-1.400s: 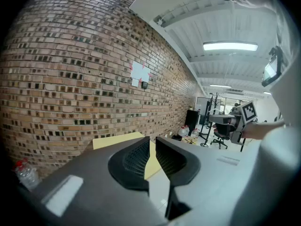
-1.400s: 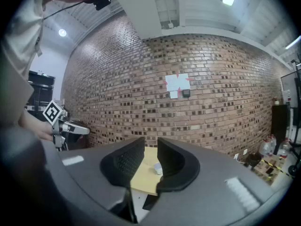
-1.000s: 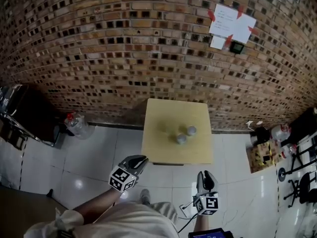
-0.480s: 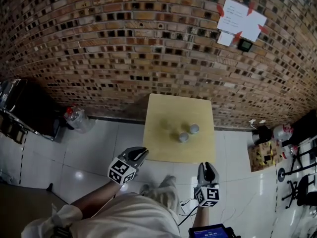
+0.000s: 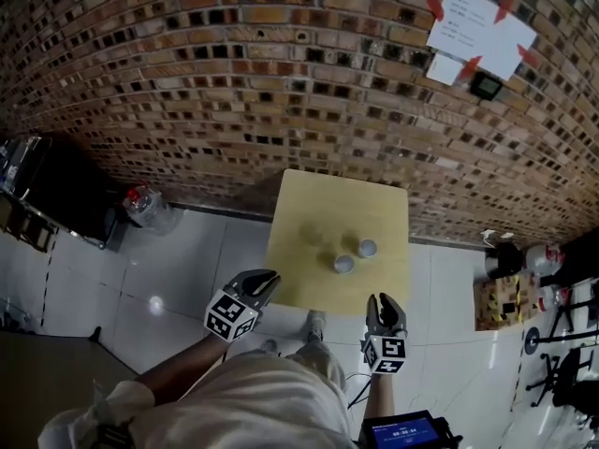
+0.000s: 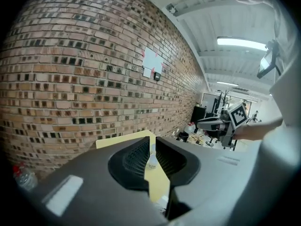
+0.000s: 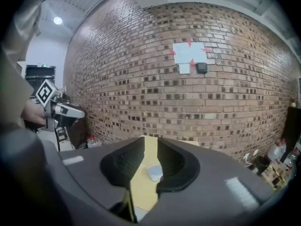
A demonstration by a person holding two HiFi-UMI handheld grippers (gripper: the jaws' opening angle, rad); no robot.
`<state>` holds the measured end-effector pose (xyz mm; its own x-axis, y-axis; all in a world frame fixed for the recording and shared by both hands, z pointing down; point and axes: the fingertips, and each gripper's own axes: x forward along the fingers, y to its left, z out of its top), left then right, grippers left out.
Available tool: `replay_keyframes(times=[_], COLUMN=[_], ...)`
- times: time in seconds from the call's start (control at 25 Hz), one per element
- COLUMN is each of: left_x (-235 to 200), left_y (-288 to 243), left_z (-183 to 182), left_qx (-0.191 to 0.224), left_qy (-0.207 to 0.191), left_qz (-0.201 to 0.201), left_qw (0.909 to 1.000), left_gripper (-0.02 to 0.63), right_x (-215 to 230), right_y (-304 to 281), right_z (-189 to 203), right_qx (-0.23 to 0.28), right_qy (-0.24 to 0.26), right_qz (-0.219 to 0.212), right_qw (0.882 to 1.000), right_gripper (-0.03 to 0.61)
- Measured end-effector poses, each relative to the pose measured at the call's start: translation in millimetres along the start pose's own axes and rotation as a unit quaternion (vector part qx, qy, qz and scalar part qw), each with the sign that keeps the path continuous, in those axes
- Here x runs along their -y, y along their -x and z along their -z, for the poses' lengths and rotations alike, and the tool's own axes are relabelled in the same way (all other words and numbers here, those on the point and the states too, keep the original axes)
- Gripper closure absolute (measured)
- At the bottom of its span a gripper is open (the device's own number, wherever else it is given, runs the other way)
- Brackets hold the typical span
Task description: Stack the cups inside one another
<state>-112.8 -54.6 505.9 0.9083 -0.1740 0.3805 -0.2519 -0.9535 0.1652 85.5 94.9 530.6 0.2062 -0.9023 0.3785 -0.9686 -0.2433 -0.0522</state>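
The left gripper [image 5: 270,277] has its jaws parted by only a narrow slit, and nothing is between them; in the left gripper view [image 6: 151,145] one cup [image 6: 151,162] shows through that slit, standing well beyond the jaws on the table [image 6: 120,139]. The right gripper [image 5: 386,299] is likewise barely parted and holds nothing; in the right gripper view [image 7: 150,147] a cup [image 7: 154,172] sits beyond the gap, untouched. Both tools hang over the tiled floor [image 5: 187,269] just short of the table's near edge, touching nothing. On the yellow table top [image 5: 374,204] the near cup [image 5: 343,264] and the far cup [image 5: 367,248] stand upright, just beside each other, not nested; behind rises a brick wall [image 5: 234,82].
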Motion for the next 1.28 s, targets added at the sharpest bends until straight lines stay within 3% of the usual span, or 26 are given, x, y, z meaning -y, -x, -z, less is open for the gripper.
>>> replay_keyframes(times=[0.72, 1.28], left_x=[6.0, -8.3], left_y=[-130.0, -183.1], left_z=[-25.4, -5.0], left_qx=[-0.037, -0.071], left_qy=[-0.008, -0.017], left_qz=[-0.016, -0.064], left_qw=[0.9991, 0.9953], left_gripper=[0.554, 0.554], right_x=[63.4, 61.8], right_y=[-127.7, -192.0], right_z=[46.3, 127.4], right_qx=[-0.094, -0.203], right_qy=[0.0, 0.014], right_qz=[-0.091, -0.163], right_qw=[0.991, 0.965], right_gripper=[0.5, 0.5])
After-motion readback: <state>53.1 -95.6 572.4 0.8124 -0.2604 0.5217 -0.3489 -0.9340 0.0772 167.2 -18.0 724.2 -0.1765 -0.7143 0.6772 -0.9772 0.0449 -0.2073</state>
